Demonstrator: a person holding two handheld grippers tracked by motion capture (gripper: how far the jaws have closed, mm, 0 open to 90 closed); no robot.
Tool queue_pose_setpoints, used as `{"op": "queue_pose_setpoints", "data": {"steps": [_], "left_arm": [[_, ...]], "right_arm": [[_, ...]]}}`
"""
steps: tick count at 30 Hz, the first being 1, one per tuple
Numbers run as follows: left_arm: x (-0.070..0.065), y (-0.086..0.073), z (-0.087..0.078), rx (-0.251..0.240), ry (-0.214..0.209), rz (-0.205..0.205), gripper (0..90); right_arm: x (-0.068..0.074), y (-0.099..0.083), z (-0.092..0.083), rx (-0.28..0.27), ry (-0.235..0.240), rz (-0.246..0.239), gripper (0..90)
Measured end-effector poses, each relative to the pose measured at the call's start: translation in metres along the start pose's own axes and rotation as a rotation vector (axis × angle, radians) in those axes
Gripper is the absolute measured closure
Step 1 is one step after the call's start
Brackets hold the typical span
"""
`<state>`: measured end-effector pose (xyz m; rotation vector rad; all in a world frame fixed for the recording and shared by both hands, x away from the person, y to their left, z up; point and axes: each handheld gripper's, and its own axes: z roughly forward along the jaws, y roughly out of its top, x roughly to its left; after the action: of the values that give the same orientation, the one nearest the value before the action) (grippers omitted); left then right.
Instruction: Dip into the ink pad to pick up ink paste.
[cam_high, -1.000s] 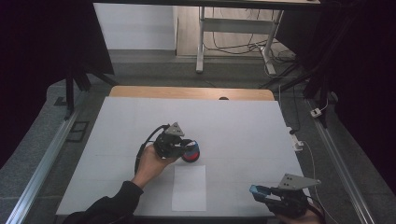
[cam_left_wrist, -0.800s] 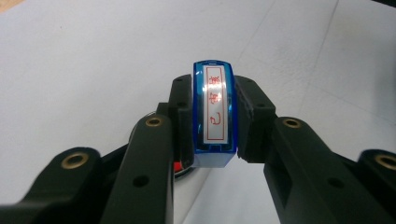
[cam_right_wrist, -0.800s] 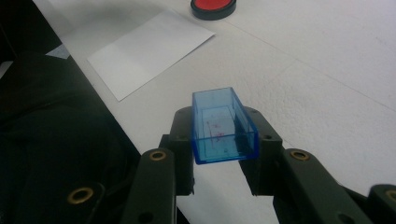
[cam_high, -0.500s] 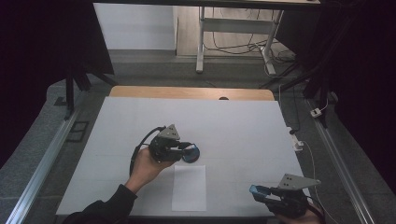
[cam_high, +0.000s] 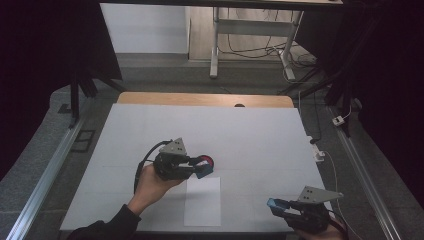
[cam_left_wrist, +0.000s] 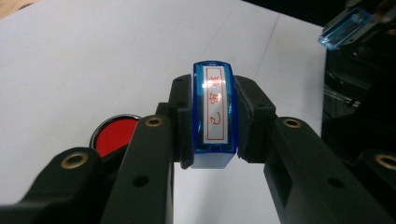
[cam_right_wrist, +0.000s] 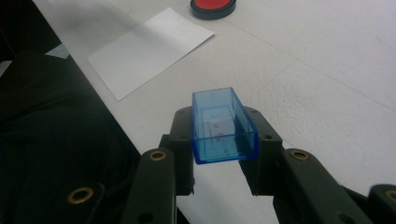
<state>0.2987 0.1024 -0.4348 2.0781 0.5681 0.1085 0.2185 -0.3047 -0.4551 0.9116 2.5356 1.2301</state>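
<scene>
My left gripper (cam_high: 197, 167) is shut on a blue stamp (cam_left_wrist: 213, 114) whose top label bears red characters; it hangs just above the table near the middle. Right beside it lies a round red ink pad (cam_high: 205, 161) (cam_left_wrist: 114, 134) (cam_right_wrist: 213, 6) in a black case. Just in front of the pad lies a white sheet of paper (cam_high: 202, 201) (cam_right_wrist: 148, 48). At the front right edge my right gripper (cam_high: 276, 205) is shut on a clear blue stamp cap (cam_right_wrist: 222, 126), its hollow side up.
A white mat covers the table (cam_high: 250, 135), with a wooden strip (cam_high: 200, 99) along its far edge. Metal rails (cam_high: 45, 175) run down both sides. A desk frame with cables (cam_high: 250, 30) stands beyond the table.
My left gripper with the stamp has drawn back to the left and toward the person, off the ink pad, leaving the red pad exposed. The right gripper has not moved.
</scene>
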Motion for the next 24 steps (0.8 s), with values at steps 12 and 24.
{"op": "queue_pose_setpoints", "data": {"steps": [12,24], "left_arm": [[-0.017,-0.004,-0.008,-0.025,-0.039,0.010,70.0],[-0.026,-0.009,-0.010,-0.027,-0.052,0.012,70.1]], "right_arm": [[0.000,0.000,0.000,0.003,0.000,-0.003,68.9],[0.000,0.000,0.000,0.001,0.001,-0.004,68.8]]}}
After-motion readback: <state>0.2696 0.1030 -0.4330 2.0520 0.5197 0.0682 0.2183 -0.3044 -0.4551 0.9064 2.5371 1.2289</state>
